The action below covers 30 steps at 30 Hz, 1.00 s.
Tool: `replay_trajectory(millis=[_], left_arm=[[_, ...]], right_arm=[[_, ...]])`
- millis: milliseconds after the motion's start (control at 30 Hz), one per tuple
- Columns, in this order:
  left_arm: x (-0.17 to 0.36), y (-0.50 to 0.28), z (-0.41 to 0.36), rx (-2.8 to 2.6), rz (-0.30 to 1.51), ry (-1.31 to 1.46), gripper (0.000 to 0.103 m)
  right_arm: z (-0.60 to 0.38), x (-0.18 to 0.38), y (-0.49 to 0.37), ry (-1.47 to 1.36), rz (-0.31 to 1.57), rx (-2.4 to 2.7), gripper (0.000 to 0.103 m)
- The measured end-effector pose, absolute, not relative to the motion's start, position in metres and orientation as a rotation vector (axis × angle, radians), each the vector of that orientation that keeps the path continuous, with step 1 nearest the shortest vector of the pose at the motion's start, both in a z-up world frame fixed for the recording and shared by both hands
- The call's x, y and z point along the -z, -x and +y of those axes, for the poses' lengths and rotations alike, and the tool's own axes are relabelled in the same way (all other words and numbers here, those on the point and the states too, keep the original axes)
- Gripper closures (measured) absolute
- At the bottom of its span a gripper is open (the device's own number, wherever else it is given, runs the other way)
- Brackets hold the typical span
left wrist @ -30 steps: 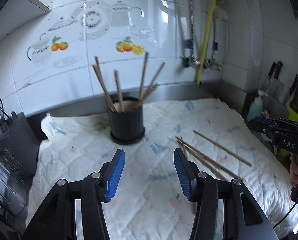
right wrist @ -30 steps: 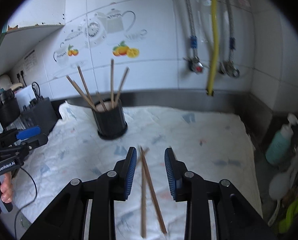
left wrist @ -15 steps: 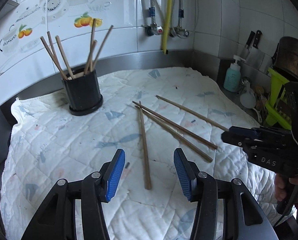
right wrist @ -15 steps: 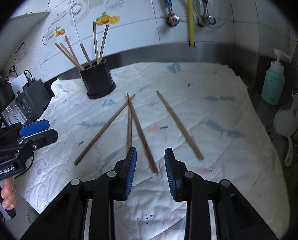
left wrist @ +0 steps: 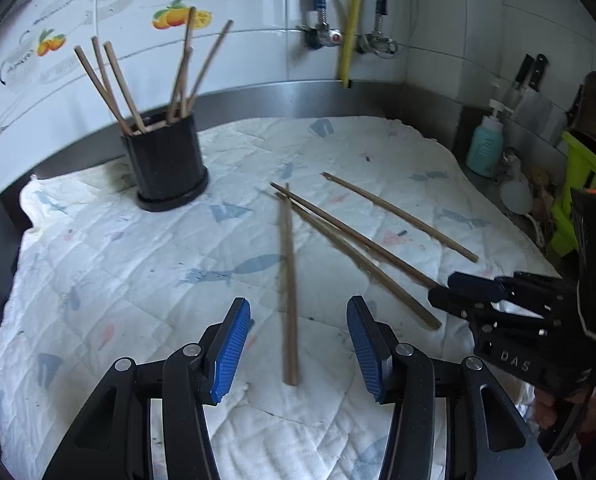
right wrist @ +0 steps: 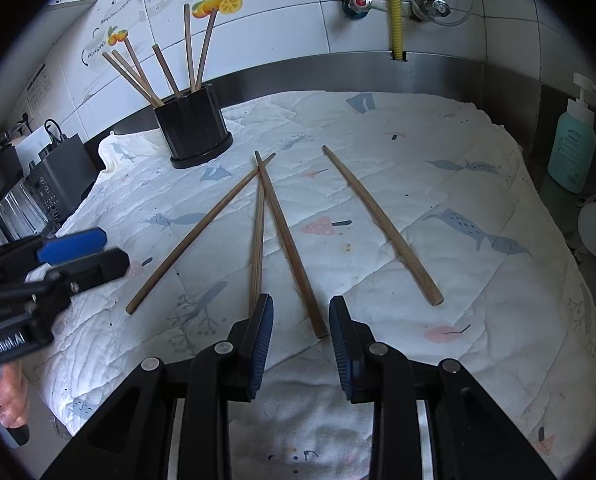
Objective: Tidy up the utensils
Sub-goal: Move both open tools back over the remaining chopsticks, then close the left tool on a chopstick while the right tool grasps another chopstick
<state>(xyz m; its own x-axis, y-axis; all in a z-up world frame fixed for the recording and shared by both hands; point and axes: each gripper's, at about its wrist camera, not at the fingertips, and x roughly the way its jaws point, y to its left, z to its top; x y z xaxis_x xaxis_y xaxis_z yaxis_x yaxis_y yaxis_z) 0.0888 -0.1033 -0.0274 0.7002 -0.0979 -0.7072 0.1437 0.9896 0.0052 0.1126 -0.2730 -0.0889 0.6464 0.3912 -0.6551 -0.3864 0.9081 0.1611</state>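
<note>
Both hand-held grippers sat low over the desk (right wrist: 478, 184), each lined up on a loose chopstick. Left hand-held gripper (left wrist: 298, 344) was spread wide and empty, with the near end of stick A (left wrist: 289, 280) lying between its blue pads but touching neither. Right hand-held gripper (right wrist: 301, 340) was narrower, also empty; the butt of stick B (right wrist: 290, 248) lay in the gap just ahead of its tips

Four sticks lay loose on the quilted cloth (left wrist: 138, 280): A, B, stick C (right wrist: 257, 240) and stick D (right wrist: 378, 224). The rest stood in the black holder (right wrist: 192, 124) at the back

Risks as I judged them:
- A, B and C crossed at their far tips, so lifting one could drag or flick the others
- C ran right along my right inner pad; closing might catch C with B, or pinch C alone
- sticks are thin, round and flat on soft cloth, so pads could roll one out or bunch the cloth instead
- gripping at the very end would leave a long lever, likely to swing and miss the holder
- the two grippers were near each other, so simultaneous lifts could clash
</note>
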Motion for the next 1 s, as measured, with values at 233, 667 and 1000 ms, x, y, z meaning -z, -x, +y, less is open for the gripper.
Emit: replay_trajectory(millis=[233,667,1000], left_arm=[[0.003,-0.083,-0.103,-0.032,0.734,-0.148,0.049],[-0.014,-0.054,-0.076,-0.104,0.781,-0.088,0.049],[0.023,-0.060,-0.089,0.123,0.817,0.005,0.049]], right_arm=[[-0.274,0.093,-0.115,-0.008,0.754,-0.437,0.071],[-0.273,0.094,-0.116,-0.014,0.755,-0.439,0.071],[-0.273,0.094,-0.116,-0.018,0.749,-0.444,0.071]])
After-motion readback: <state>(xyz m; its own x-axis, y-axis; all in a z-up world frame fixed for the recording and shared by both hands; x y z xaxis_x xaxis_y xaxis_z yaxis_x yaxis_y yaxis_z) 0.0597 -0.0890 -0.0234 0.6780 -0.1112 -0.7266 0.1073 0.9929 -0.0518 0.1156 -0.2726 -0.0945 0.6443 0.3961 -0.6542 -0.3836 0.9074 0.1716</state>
